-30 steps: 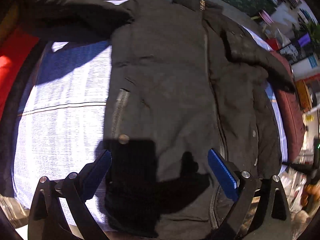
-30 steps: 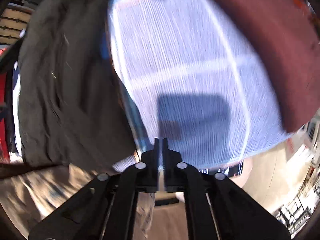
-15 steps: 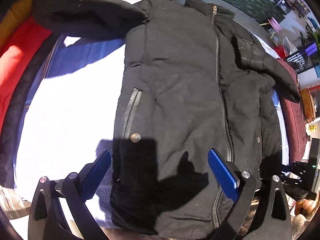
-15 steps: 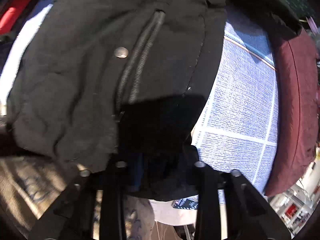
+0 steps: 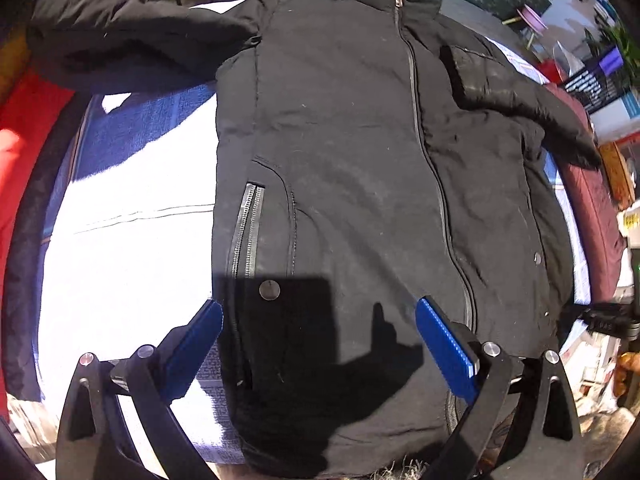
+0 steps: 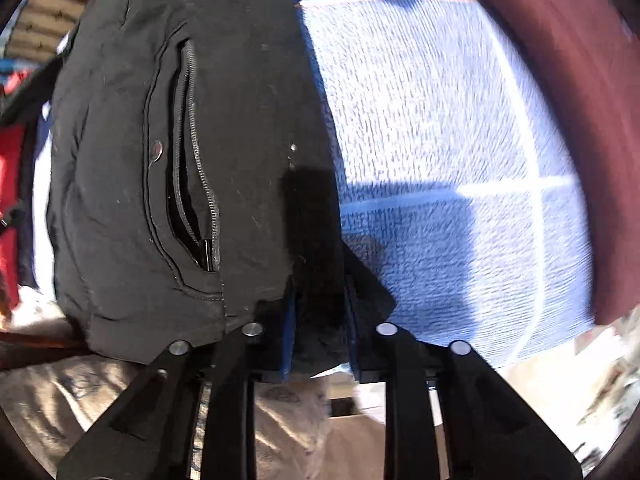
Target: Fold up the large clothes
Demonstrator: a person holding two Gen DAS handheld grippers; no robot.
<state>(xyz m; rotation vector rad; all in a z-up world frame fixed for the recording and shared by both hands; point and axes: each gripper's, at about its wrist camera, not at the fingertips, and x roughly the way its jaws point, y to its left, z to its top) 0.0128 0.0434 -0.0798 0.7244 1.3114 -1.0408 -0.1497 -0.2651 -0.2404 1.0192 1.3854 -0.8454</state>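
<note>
Lying flat on blue-white blanket: black jacket; left tongs apart, right tongs clamping hem.

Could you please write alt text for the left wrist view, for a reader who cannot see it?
A black jacket, zipped and front up, lies spread on a blue-and-white blanket. The left gripper hovers open above its hem, blue pads wide apart, holding nothing.
</note>
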